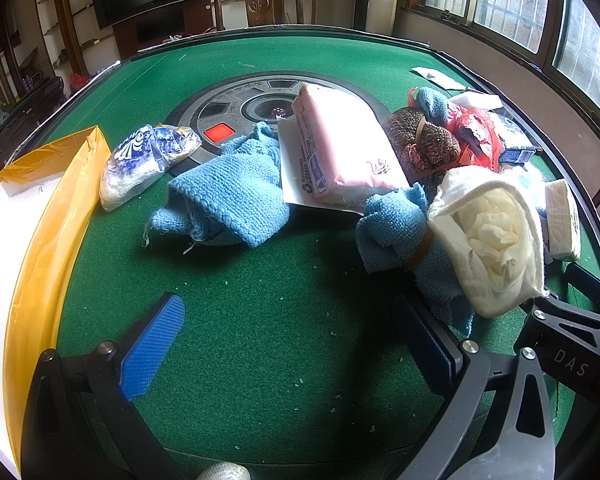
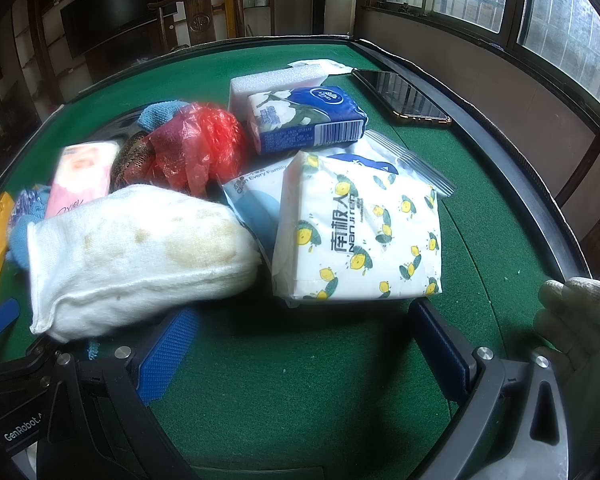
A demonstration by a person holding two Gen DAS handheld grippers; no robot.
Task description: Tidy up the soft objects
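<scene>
Soft objects lie piled on a green table (image 1: 260,300). In the left wrist view a blue knit cloth (image 1: 228,192), a pink tissue pack (image 1: 340,148), a blue-white bag (image 1: 144,160), a brown knit ball (image 1: 424,140) and a white stained cloth bundle (image 1: 488,236) sit ahead. My left gripper (image 1: 288,348) is open and empty above bare felt. In the right wrist view my right gripper (image 2: 304,344) is open and empty, just before a lemon-print tissue pack (image 2: 360,232). The white bundle (image 2: 140,256) lies at its left finger.
A yellow box (image 1: 40,220) stands at the left table edge. A blue tissue pack (image 2: 304,120), white foam block (image 2: 276,80), red plastic bag (image 2: 196,144) and a phone (image 2: 400,96) lie further back. A raised rim bounds the table.
</scene>
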